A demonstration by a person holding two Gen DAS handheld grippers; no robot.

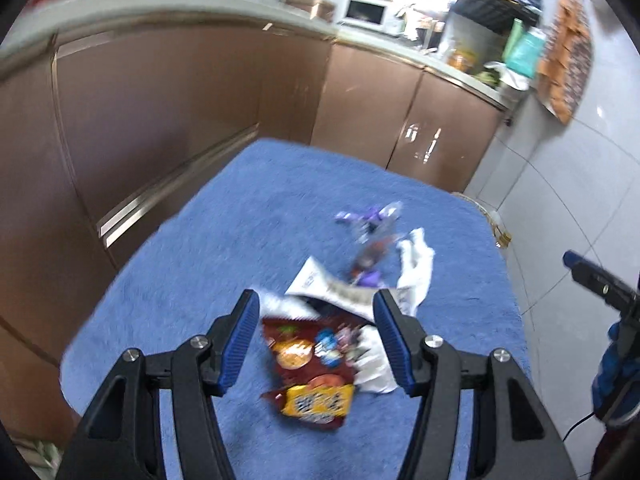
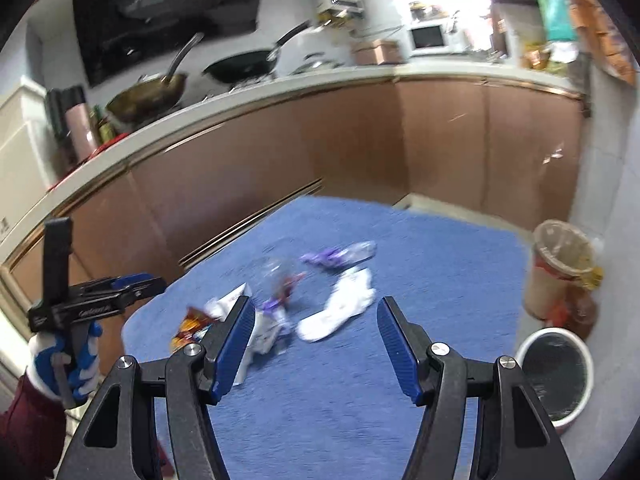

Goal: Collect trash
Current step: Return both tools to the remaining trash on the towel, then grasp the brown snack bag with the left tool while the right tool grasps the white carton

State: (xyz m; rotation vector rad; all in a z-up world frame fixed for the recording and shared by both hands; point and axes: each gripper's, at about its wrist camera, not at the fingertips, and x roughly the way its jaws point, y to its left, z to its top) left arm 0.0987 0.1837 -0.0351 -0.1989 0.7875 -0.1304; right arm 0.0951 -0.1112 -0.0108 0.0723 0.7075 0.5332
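Note:
Trash lies on a blue cloth-covered table point(image 1: 200, 248). A red and yellow snack wrapper point(image 1: 308, 376) lies between and below the open jaws of my left gripper point(image 1: 316, 304). Behind it lie a white printed paper point(image 1: 320, 284), a crumpled white tissue point(image 1: 416, 268) and a purple wrapper point(image 1: 368, 220). In the right wrist view my right gripper point(image 2: 316, 312) is open and empty above the cloth point(image 2: 420, 280); the white tissue point(image 2: 340, 308), the purple wrapper point(image 2: 336, 256) and the snack wrapper point(image 2: 190, 326) lie ahead. The left gripper point(image 2: 120, 284) shows at the left, held by a gloved hand.
A white-rimmed bin point(image 2: 556, 376) with a dark liner stands on the floor right of the table, beside a tall lined basket point(image 2: 560, 268). Brown kitchen cabinets point(image 2: 280, 160) run behind the table, with pans point(image 2: 240, 66) and a microwave point(image 2: 428, 36) on the counter.

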